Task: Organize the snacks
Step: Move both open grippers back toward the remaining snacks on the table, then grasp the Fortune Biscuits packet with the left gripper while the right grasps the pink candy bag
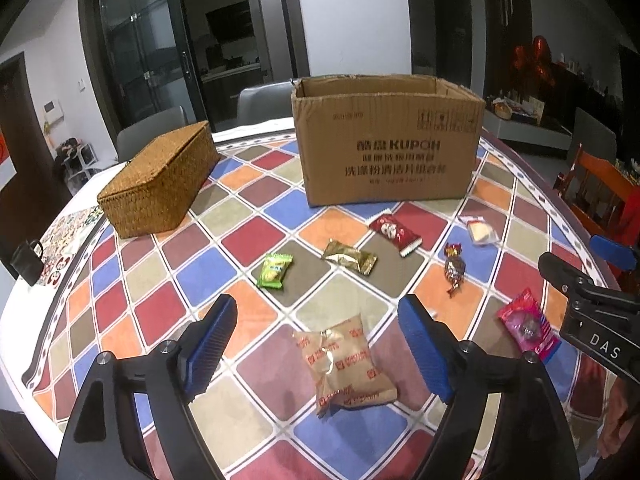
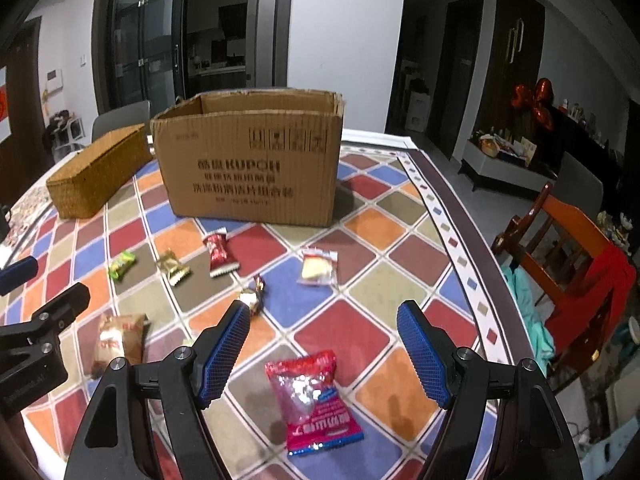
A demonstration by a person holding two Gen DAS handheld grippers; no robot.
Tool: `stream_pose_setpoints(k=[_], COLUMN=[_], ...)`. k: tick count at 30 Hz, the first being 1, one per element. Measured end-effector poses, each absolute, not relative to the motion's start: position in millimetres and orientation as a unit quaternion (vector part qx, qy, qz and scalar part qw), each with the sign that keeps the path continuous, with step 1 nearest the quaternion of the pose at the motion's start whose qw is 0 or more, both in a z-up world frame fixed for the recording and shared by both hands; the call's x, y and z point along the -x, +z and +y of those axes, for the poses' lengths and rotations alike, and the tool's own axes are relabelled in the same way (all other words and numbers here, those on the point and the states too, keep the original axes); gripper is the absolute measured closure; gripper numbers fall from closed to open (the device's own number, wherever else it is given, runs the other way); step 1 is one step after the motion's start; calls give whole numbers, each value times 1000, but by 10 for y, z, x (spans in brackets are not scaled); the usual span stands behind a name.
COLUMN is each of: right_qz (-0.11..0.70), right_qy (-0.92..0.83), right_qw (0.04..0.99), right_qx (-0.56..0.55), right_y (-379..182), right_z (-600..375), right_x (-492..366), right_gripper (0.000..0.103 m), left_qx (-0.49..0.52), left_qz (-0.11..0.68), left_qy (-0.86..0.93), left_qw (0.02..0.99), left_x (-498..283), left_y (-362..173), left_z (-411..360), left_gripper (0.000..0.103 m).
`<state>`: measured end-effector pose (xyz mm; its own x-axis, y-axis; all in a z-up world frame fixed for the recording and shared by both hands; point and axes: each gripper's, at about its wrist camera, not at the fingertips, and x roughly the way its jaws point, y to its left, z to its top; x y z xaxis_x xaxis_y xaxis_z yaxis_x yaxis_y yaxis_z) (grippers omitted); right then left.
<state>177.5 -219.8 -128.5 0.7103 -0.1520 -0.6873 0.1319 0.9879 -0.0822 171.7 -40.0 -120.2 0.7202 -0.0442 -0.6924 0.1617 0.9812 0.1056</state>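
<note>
We see the desk point(image 1: 168, 248) w/ a checkered cloth. Going L to R: a black mug point(image 1: 27, 261) sits at the left edge, then a closed wicker box point(image 1: 160, 178) toward the far left corner. Just right of it, at the far edge, stands an open carton point(image 1: 388, 144), top flaps up.

Snacks lie loose in front of the carton, all apart from each other: green pack point(image 1: 275, 270), gold pack point(image 1: 350, 261), red pack point(image 1: 394, 234), a twisted foil candy point(image 1: 455, 270), and a clear pack point(image 1: 479, 231) w/ a pale cake inside, nearest the right edge.

Closer to the near edge, a tan pack point(image 1: 347, 364) lies flat on the desk between the fingers of our left tool point(image 1: 318, 350); jaws spread wide, pads not touching it. To its right, a pink pack point(image 2: 314, 400) lies flat between the fingers of our right tool point(image 2: 323, 354), also spread wide, no contact. Neither tool holds anything. Both tools point down at the desk, side by side.
</note>
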Motion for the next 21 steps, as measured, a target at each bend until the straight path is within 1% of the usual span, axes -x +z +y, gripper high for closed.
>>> stream_pose_setpoints(k=[1,3,21], right_qz=[374,379,429], right_qy=[-77,-78,-73], right_qw=[924,922,900], right_qx=[13,13,19], right_y=[-1309,-1371,-1792], right_z=[-2195,-2199,-2205], right_x=[-1774,-1757,-1748], right_gripper=[22,20,20], left_qx=[-80,-79,-75], left_qz=[370,372,404], left_qy=[-56,-56,-48], left_qw=[924,923,910], left_x=[-1708,-1698,-1712], left_y=[-1221,-1250,-1622], left_z=[-399,-393,-391], left_gripper=[19,17,16])
